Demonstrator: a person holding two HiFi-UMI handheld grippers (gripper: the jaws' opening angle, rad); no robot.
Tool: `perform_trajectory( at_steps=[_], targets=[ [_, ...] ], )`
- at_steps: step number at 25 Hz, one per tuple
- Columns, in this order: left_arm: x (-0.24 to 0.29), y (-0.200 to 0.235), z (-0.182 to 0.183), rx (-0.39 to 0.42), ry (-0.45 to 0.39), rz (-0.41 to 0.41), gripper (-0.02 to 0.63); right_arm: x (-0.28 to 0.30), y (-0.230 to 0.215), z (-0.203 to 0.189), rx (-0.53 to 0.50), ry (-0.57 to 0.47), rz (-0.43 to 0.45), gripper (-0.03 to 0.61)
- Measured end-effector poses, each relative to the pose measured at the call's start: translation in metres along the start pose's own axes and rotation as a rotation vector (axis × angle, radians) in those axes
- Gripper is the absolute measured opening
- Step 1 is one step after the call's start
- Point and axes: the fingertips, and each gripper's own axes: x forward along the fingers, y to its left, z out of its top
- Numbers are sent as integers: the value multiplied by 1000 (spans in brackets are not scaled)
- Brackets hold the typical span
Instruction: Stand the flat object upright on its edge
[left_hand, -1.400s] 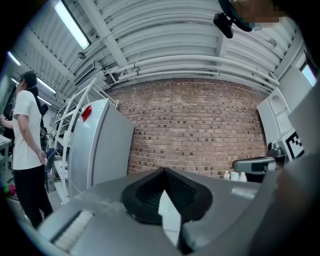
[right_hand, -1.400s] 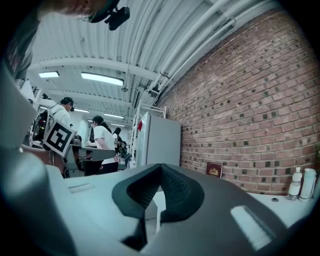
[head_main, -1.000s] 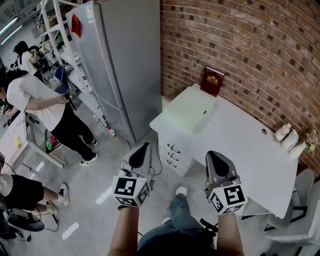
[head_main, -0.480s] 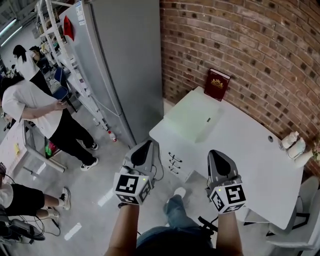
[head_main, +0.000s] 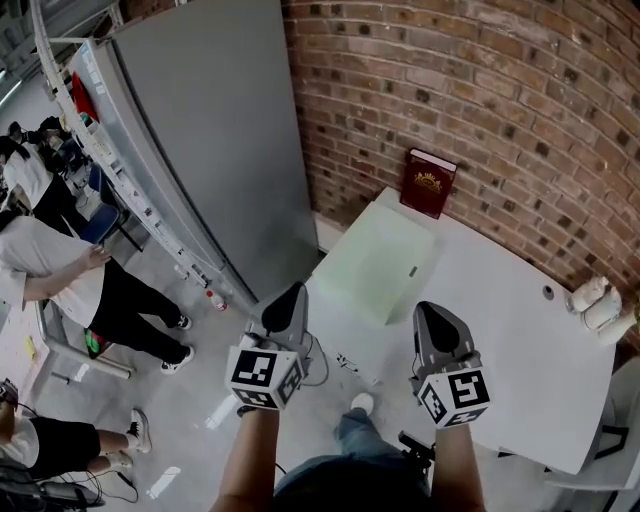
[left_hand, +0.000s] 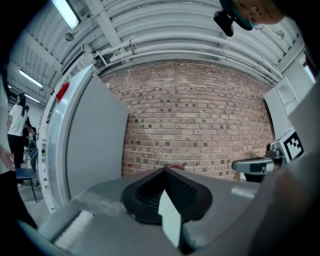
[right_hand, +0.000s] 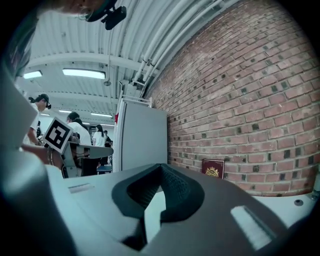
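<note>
Already the flat maroon book (head_main: 428, 183) stands before rough brick (head_main: 480, 90); left gripper (head_main: 288, 292) and right gripper (head_main: 429, 309) press ribbed fingers (left_hand: 180, 190) together.

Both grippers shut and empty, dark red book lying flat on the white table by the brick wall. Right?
Not quite. The dark red book stands upright against the brick wall, not flat; the right gripper view shows it. The rest holds: the left gripper and right gripper are shut and empty, and the white table is by the wall.
</note>
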Motion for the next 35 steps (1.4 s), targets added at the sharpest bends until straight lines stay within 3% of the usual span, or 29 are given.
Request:
perform_trajectory(
  at_steps=[12, 20, 26, 35],
  targets=[
    [134, 11, -15, 2, 55, -113, -2, 74, -81, -19, 36, 31, -117, 2],
    [170, 17, -30, -30, 88, -147, -2, 92, -101, -27, 27, 77, -161, 2],
    [197, 33, -40, -43, 114, -192, -2, 100, -112, -32, 22, 95, -246, 2],
    [248, 53, -38, -6, 146, -321, -2, 127, -123, -34, 50, 90, -400, 2]
  ],
)
